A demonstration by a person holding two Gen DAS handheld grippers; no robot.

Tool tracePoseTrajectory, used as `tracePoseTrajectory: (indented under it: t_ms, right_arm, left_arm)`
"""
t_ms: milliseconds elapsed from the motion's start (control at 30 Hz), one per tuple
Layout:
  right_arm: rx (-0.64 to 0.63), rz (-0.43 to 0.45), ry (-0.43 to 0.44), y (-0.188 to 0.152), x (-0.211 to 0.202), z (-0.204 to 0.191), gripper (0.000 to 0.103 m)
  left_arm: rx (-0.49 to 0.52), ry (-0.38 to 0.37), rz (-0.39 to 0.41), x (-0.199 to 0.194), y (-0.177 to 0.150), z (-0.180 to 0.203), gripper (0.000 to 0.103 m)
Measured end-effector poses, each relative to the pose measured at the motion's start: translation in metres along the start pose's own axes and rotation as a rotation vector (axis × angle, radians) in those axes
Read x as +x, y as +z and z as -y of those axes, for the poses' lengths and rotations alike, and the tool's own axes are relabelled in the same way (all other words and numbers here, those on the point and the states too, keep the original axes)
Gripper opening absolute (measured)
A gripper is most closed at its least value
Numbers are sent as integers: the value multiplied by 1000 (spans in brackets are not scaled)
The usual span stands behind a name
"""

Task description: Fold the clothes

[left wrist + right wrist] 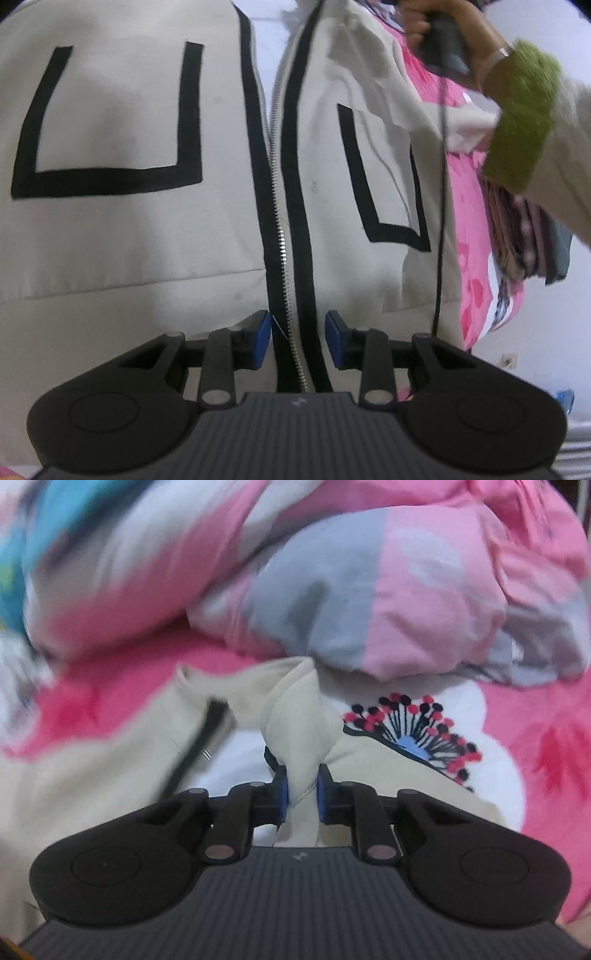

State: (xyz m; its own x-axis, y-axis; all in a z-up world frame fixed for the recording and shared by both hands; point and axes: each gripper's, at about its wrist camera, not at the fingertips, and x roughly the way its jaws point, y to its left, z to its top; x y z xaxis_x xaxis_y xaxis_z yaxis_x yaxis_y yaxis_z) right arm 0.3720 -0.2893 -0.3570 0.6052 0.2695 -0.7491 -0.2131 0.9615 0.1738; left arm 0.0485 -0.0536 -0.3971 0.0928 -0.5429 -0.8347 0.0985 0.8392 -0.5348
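A cream zip-up jacket [140, 236] with black trim and black-outlined pockets lies flat, front up, filling the left wrist view. My left gripper [297, 338] is open, its blue pads either side of the zipper [282, 258] near the hem. In the right wrist view my right gripper [300, 794] is shut on a bunched fold of the cream jacket [295, 716], near its collar or shoulder edge. The person's right hand and its gripper handle [443, 40] show at the upper right of the left wrist view.
The jacket lies on a pink floral bedsheet [535, 746]. A crumpled pink and grey quilt [369, 590] is heaped behind it. A stack of folded dark clothes [524, 240] sits at the bed's right edge. A black cable [441, 184] hangs across the jacket.
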Motion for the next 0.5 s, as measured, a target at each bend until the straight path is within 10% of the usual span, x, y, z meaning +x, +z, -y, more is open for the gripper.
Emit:
tracePoseTrajectory:
  t_ms: [233,500]
  right_arm:
    - [186,102,269,11,-31,33,12]
    - [108,93,405,15,-6,2,14]
  left_arm:
    - [-28,19,45,-6,-6,-6,0]
    - [-35,39,170,-30,-12,1,0]
